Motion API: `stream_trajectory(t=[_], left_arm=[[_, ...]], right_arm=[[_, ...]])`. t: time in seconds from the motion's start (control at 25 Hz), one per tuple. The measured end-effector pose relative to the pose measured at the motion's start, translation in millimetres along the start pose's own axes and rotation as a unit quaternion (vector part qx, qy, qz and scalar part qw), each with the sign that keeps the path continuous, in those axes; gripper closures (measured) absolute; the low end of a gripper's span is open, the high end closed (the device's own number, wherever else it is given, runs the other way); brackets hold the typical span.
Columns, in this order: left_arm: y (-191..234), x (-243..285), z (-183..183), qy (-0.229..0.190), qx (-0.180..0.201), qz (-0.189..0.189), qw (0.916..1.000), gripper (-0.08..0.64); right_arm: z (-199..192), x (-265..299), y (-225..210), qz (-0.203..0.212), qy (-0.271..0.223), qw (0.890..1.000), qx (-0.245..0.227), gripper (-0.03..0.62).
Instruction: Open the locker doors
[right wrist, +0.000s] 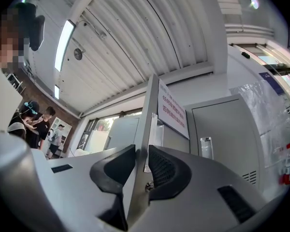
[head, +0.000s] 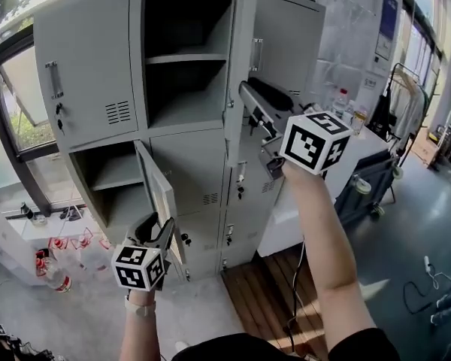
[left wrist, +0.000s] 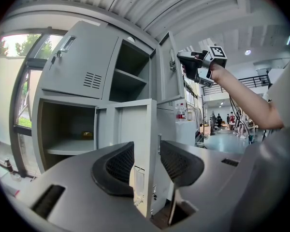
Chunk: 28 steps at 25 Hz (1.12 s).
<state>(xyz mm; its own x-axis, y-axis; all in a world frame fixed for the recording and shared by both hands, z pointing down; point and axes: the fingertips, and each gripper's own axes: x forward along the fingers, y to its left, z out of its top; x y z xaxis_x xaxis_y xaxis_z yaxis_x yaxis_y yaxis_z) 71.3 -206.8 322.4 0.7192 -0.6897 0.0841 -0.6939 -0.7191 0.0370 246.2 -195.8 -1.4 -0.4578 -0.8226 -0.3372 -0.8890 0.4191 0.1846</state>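
Note:
A grey locker bank point(head: 195, 164) stands in front of me. Its upper middle door point(head: 240, 51) is swung out, showing a shelf inside. My right gripper point(head: 248, 96) is shut on that door's free edge point(right wrist: 147, 115), which runs between the pads point(right wrist: 141, 166). The lower left door point(head: 159, 190) also stands open. My left gripper point(head: 156, 228) holds its edge point(left wrist: 135, 129), shut on it with one pad on each side point(left wrist: 144, 161). The right gripper point(left wrist: 183, 62) also shows up high in the left gripper view.
The upper left locker door point(head: 86, 66) is closed. A white counter with bottles point(head: 346, 104) stands right of the lockers, with a cart beside it. Clutter lies on the floor at left point(head: 60, 254). People stand far off point(right wrist: 38, 124).

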Motion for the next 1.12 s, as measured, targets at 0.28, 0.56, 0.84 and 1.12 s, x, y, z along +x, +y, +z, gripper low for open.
stream_trajectory(t=[0.28, 0.56, 0.84, 1.12], left_arm=[[-13.8, 11.3, -4.2, 0.009, 0.002, -0.012, 0.9999, 0.387], [-18.1, 15.8, -8.4, 0.015, 0.000, -0.017, 0.9997, 0.386], [-18.8, 14.7, -12.7, 0.013, 0.001, -0.034, 0.9993, 0.387], [-14.0, 9.3, -21.8, 0.008, 0.001, -0.047, 0.9989, 0.387]], right_arm=[[7.0, -37.5, -34.1, -0.044, -0.010, 0.999, -0.006, 0.511], [4.1, -59.2, -64.6, -0.090, -0.008, 0.996, 0.000, 0.515], [-1.8, -76.8, -81.6, -0.123, -0.023, 0.992, 0.011, 0.525], [-43.5, -105.4, -70.2, -0.146, -0.033, 0.988, 0.020, 0.535]])
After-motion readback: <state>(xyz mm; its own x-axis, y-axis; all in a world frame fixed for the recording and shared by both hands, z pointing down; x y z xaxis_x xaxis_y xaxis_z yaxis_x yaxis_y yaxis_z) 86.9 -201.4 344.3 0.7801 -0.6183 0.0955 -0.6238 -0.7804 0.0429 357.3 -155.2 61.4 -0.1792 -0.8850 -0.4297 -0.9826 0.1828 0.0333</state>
